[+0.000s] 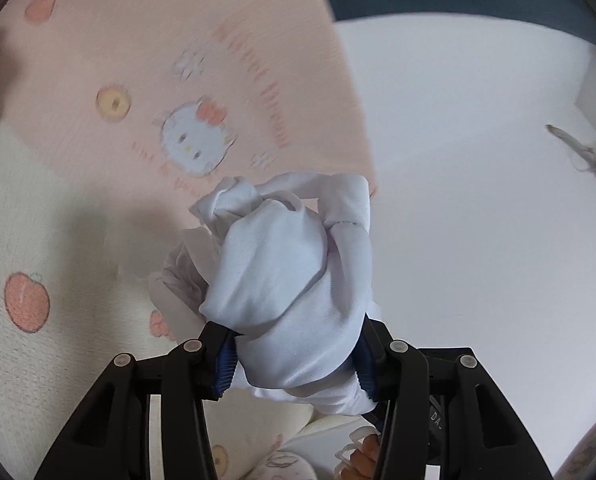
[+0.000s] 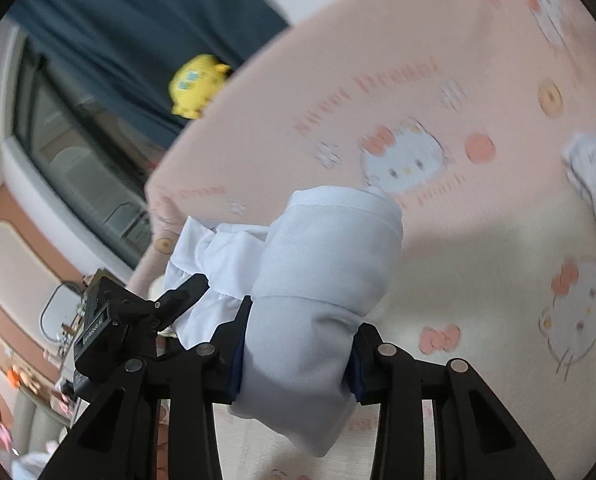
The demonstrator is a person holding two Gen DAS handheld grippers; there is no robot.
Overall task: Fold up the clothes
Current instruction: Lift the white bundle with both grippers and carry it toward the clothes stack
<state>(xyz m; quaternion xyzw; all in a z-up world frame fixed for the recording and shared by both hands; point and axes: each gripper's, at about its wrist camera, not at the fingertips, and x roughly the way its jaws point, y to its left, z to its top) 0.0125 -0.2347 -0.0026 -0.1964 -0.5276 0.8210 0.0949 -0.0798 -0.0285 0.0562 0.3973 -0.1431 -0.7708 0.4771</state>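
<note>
**White garment being gripped by both grippers above the patterned blanket**

A bunched white garment [image 1: 286,276] is being clamped by the left gripper [image 1: 296,364]; the cloth is being squeezed between the two blue-padded jaws and is bulging out forward past the tips in a crumpled wad. Folds and a looped edge are being pushed up toward the far side. Below the right jaw a fingertip [image 1: 368,450] of the person is being partly shown.

In the right wrist view, another part of the white garment [image 2: 322,280] is being pinched by the right gripper [image 2: 294,360]. The fabric is filling the gap between the jaws, is rolling forward beyond them, and is hanging down under them too. The left gripper [image 2: 170,304] is being seen at the left, touching the same cloth.

Behind the garment a pink and cream blanket [image 1: 138,80] with cartoon cat faces is being spread out. A yellow plush toy [image 2: 196,84] is being seen, blurred, beyond the blanket's edge.
</note>
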